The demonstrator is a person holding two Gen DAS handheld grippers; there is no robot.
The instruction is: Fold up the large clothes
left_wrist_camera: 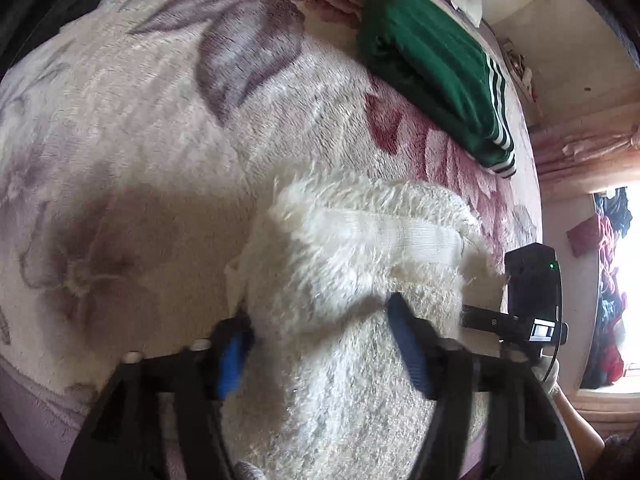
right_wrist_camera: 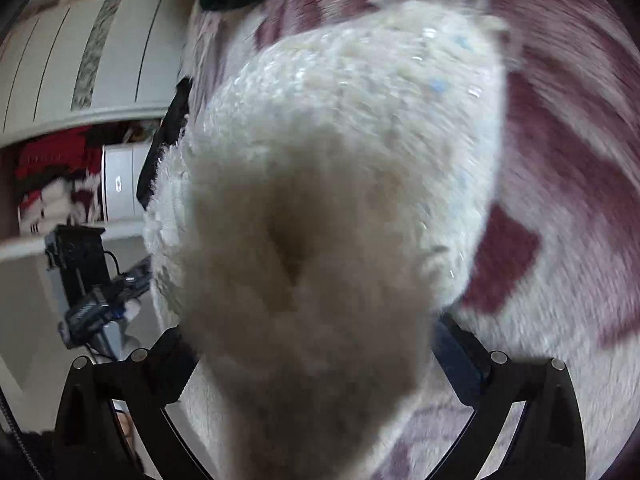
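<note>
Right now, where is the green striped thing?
In the left wrist view the folded green garment lies at the upper right on the flowery blanket, beyond the fluffy white garment and apart from it.

Bed covered by plush white blanket with mauve floral print. Bright daylit window at right. White panelled wardrobe beside bed.

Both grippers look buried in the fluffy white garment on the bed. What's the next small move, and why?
Probably carry the fluffy white garment forward and lay the held fold flat on the floral plush blanket. Both the left gripper and the right gripper have fabric bunched between their jaws and raised, so it isn't flat. Stop short of the folded green striped garment.
</note>
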